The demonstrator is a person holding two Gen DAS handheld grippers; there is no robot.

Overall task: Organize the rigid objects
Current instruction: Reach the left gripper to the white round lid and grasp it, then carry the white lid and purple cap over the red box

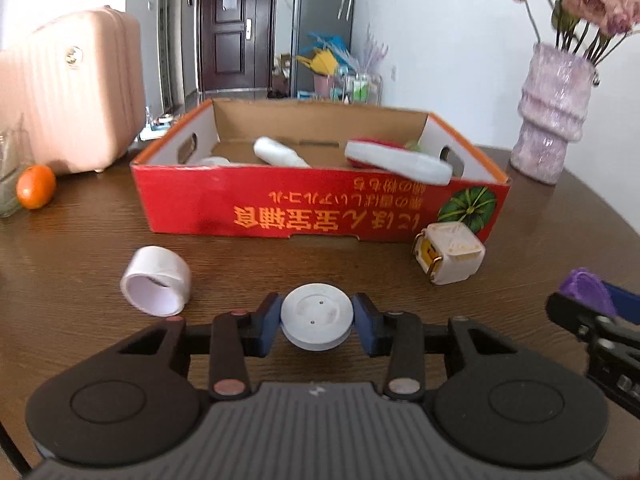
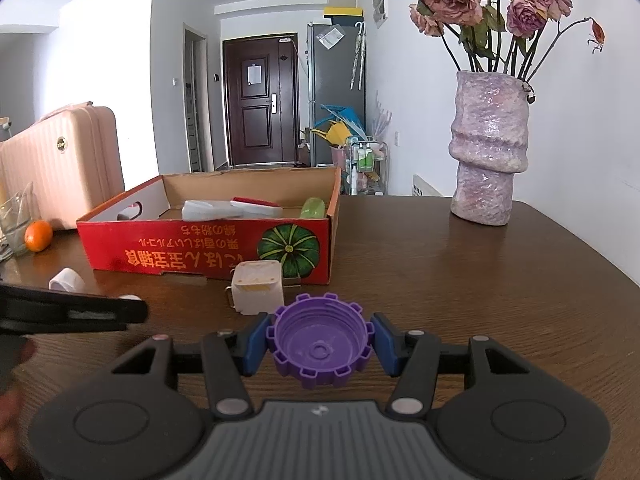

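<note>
My left gripper (image 1: 317,320) is shut on a white round disc (image 1: 316,316), its blue pads pressing both sides. My right gripper (image 2: 320,346) is shut on a purple notched cap (image 2: 320,344), held hollow side up; the same cap (image 1: 586,286) shows at the right edge of the left wrist view. A red cardboard box (image 1: 320,208) lies ahead on the brown table and holds several white items. In front of the box lie a white tape roll (image 1: 157,286) and a white cube-shaped plug (image 1: 450,258).
A pink suitcase (image 1: 76,92) stands at the back left, with an orange (image 1: 35,186) and a glass (image 1: 8,172) beside it. A purple vase (image 2: 490,148) with dried roses stands at the back right. The table (image 2: 480,300) curves away at the right.
</note>
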